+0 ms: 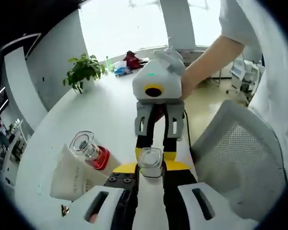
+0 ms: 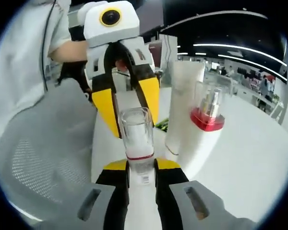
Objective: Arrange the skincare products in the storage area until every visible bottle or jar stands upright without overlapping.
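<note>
A small clear bottle point(image 2: 137, 139) with a tall transparent cap and a red band at its base is seen standing upright in the right gripper view, its long axis running straight up from between the right gripper point(image 2: 141, 173)'s yellow-tipped jaws. Those jaws are drawn in narrowly against the bottle's lower body, 1 on each side, and the bottle is judged to be pinched there. In the left gripper view the same bottle point(image 1: 150, 163) is seen between the 2 grippers, at the tips of the left gripper point(image 1: 151, 168) and just below the opposing tool. The left gripper's jaws are set close on either side of the bottle; whether they press it or merely flank it cannot be told.

The bottle lies dead ahead of both pairs of jaws, so either hand is equally near; it is held at the edge of the white desk point(image 1: 105, 110), beside a grey mesh chair point(image 1: 240, 153).

Just to 1 side, a red-collared bottle point(image 2: 208, 115) with a clear cap is seen against a white tube point(image 2: 185, 105), both close to the held bottle but apart from it. It is judged that the held bottle should be set down upright beside them, with a gap kept so that nothing overlaps.
</note>
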Demonstrator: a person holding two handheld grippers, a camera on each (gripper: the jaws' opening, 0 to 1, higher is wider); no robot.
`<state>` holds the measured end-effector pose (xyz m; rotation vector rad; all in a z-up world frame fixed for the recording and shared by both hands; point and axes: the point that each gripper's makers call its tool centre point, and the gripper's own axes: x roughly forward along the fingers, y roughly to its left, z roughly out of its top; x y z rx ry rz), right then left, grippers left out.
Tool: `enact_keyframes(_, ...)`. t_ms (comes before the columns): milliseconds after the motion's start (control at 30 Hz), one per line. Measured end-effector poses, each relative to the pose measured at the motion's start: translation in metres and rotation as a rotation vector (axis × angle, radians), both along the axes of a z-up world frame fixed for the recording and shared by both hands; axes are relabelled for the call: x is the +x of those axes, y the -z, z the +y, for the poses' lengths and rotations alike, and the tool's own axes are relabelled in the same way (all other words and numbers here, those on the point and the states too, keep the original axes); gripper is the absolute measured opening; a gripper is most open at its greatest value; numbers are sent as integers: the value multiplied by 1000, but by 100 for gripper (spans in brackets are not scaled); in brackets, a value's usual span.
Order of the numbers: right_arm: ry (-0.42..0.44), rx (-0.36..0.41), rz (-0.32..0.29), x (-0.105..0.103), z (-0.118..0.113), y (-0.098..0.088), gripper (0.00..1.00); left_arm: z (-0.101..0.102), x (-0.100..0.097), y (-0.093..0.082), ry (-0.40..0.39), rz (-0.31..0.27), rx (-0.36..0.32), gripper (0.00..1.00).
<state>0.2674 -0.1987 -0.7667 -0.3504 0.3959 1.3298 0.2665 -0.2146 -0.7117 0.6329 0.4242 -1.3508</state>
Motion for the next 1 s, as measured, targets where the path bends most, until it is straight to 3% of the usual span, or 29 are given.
enact_keyframes(333, 16, -42, -11, 14, 0, 9, 19, 2, 15, 10, -5, -1, 3, 20)
enact_keyframes(667, 23, -41, 9, 21, -2, 8, 19, 0, 24, 9, -19, 20, -19, 21)
enact_keyframes(1000, 33, -34, 33, 26, -2, 12, 19, 1, 30, 10, -35, -5, -13, 22)
